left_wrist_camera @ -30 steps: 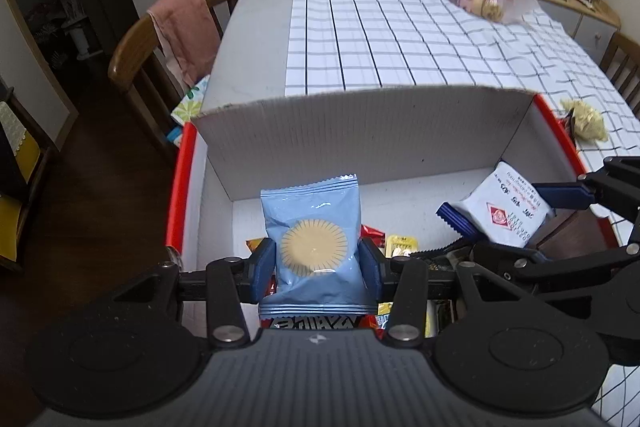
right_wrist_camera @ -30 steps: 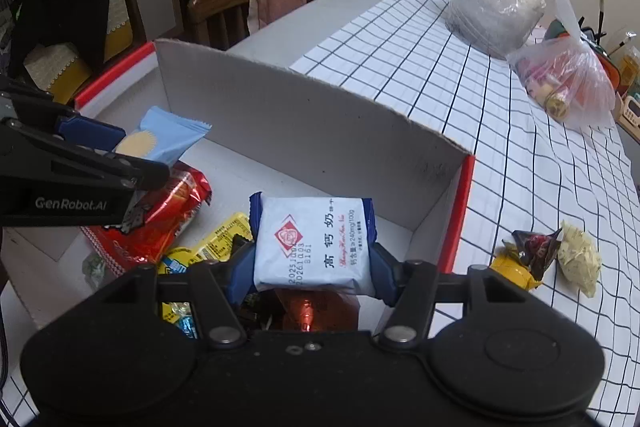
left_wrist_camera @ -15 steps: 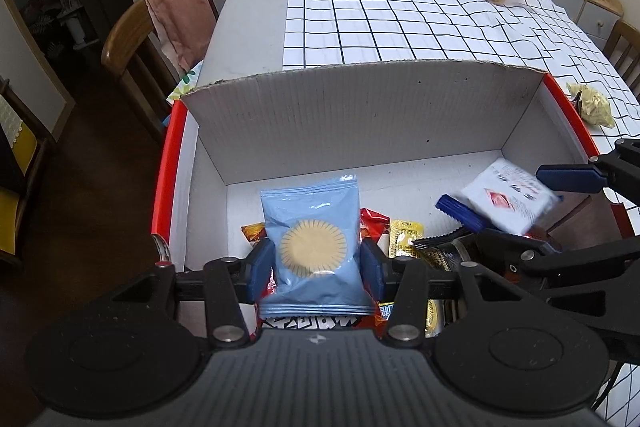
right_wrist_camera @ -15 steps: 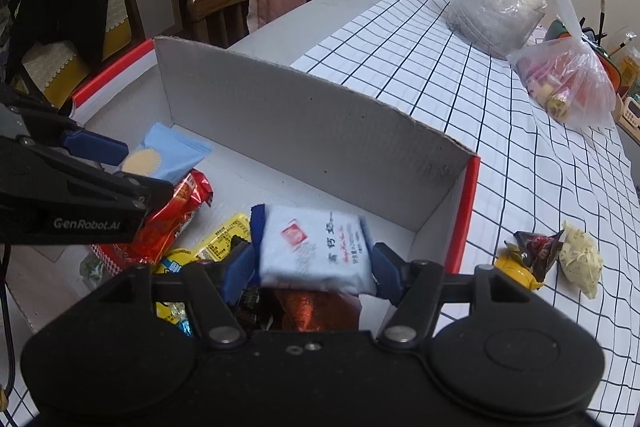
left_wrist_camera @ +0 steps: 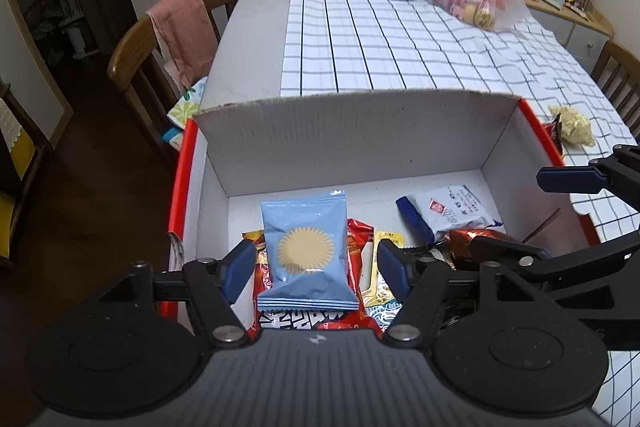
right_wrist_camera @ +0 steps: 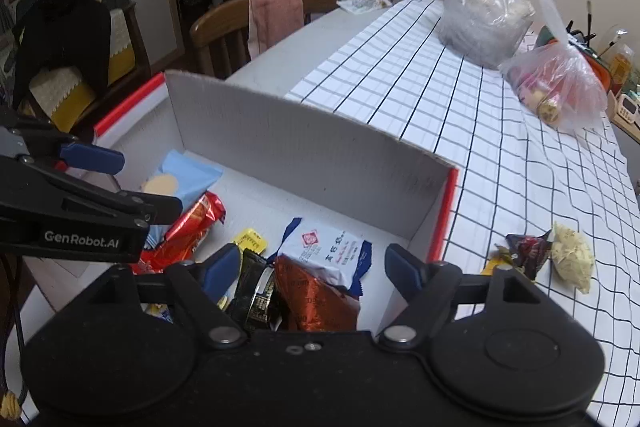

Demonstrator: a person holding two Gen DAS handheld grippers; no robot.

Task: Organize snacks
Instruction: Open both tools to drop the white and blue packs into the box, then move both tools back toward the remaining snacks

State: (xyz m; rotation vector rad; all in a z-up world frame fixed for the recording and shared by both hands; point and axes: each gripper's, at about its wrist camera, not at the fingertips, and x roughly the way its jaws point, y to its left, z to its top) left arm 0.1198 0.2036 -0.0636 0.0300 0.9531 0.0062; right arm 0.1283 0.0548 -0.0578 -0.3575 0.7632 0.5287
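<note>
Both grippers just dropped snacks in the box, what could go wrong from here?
The left gripper is opening, yet the blue packet stands between its pads on other snacks, so pulling back carelessly may drag it.

The white packet lies tilted on the pile under the opening right gripper and may slide.

The wrappers on the tablecloth, outside the box, could be forgotten.

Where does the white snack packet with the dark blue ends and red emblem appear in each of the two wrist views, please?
Left wrist view: white packet lies right of centre in the box, right of the light blue packet.
Right wrist view: white packet sits low centre, resting on an orange-brown wrapper.
Shared landmark: the box's tall grey back wall.
</note>
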